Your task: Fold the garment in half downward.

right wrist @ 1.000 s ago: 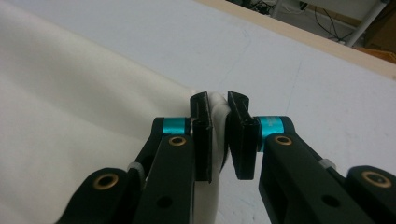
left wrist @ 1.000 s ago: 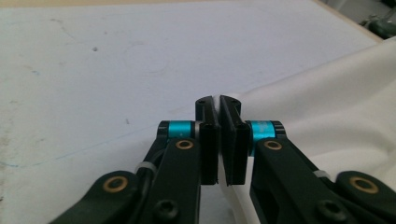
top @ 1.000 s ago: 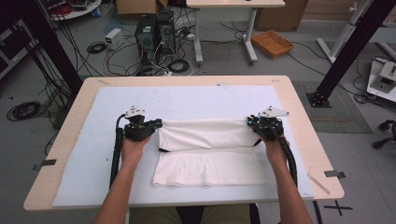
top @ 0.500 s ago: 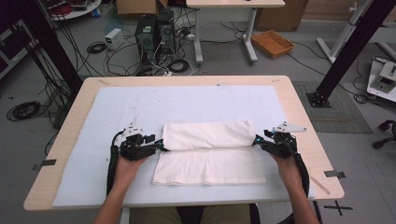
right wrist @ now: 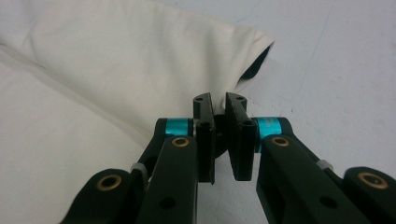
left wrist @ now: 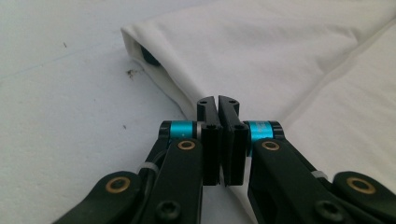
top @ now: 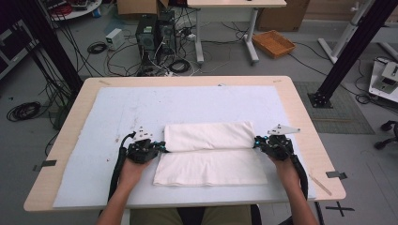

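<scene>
A white cloth (top: 211, 161) lies folded on the pale mat, its upper layer (top: 209, 136) lapped over the lower one. My left gripper (top: 163, 146) rests at the cloth's left end where the two layers meet. In the left gripper view the left gripper (left wrist: 218, 100) has its jaws pressed together against the cloth (left wrist: 261, 56) edge, with no fabric visible between them. My right gripper (top: 256, 142) is at the cloth's right end. Its jaws (right wrist: 219, 100) have just been closing and stand a narrow slit apart beside the cloth (right wrist: 116, 60), nothing seen between them.
The pale mat (top: 141, 108) covers most of the wooden table (top: 300, 117). Black cables trail from both grippers back along the forearms. On the floor beyond the table are computers, cables and an orange tray (top: 273, 43).
Both grippers came toward the near edge and sank to the mat, bringing the upper layer down over the lower one. Over the last half second they hardly moved.
</scene>
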Demonstrator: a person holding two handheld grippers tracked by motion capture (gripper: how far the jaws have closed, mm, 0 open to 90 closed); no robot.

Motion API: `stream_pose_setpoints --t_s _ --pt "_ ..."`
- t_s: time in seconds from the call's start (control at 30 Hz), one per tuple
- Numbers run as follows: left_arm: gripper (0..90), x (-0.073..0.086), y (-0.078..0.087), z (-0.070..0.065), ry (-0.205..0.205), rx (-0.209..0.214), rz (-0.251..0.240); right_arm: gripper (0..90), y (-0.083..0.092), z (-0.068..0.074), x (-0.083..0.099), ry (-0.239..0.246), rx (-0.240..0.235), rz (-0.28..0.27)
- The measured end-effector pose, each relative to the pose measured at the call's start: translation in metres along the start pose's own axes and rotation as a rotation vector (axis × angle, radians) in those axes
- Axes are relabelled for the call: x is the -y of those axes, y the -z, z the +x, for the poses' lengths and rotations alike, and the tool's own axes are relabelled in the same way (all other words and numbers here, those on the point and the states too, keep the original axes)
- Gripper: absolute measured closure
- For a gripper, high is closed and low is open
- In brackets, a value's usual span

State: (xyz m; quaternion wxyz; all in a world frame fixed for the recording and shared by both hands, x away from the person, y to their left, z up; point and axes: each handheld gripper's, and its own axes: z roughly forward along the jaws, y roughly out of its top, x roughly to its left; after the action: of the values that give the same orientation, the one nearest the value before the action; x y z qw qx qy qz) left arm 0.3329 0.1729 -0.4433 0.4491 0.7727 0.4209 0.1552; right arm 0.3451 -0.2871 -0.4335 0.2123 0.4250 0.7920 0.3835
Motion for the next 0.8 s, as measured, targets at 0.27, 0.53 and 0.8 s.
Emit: stream_pose_setpoints --t_s 0.27,0.53,0.8 --pt "88.0 -0.002 0.030 -0.005 0.024 0.060 -0.104 83.1 0.026 0.012 0.001 0.023 -0.027 -0.080" --pt "88.0 0.019 0.066 -0.016 0.045 0.162 -0.129 83.1 0.059 0.034 0.020 0.066 -0.059 -0.091" --pt "88.0 0.038 0.081 -0.023 0.052 0.199 -0.099 83.2 0.088 0.044 0.043 0.079 -0.080 -0.063"
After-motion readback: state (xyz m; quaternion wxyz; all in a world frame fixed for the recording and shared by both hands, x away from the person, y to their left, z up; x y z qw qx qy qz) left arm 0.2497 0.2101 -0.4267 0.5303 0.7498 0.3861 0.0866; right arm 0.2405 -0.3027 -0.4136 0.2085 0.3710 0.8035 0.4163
